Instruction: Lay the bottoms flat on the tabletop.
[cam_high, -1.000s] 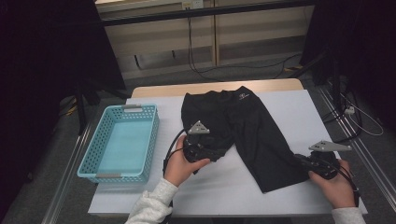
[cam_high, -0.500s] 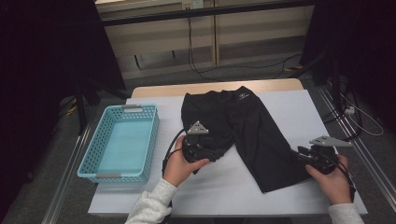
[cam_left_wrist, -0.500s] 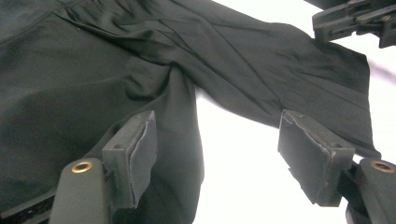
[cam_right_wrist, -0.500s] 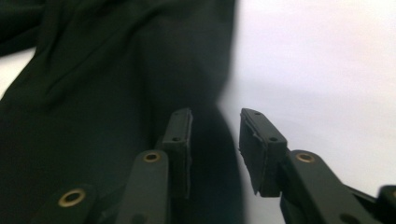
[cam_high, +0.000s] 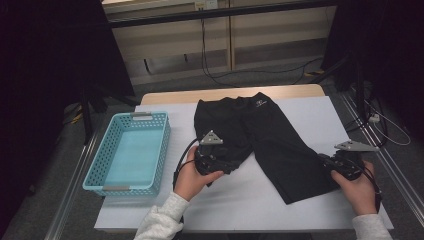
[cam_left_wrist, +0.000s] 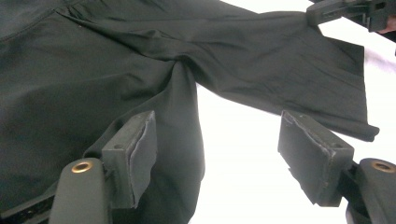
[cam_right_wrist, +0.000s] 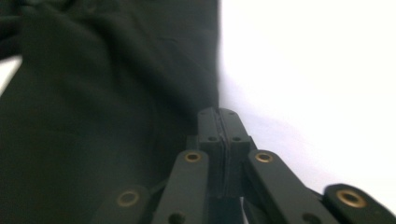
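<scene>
1. A white table with a wooden far edge stands in a dim room; cables lie on the grey floor beyond it.
2. A light blue basket sits on the table's left part, well apart from the black shorts spread flat across the middle.
3. The left gripper rests at the left leg's hem, jaws spread wide with cloth lying between them, unpinched.
4. The right gripper lies low at the right leg's outer edge; its jaws have just clenched together, pads meeting beside the cloth edge; whether they pinch it cannot be told.
</scene>
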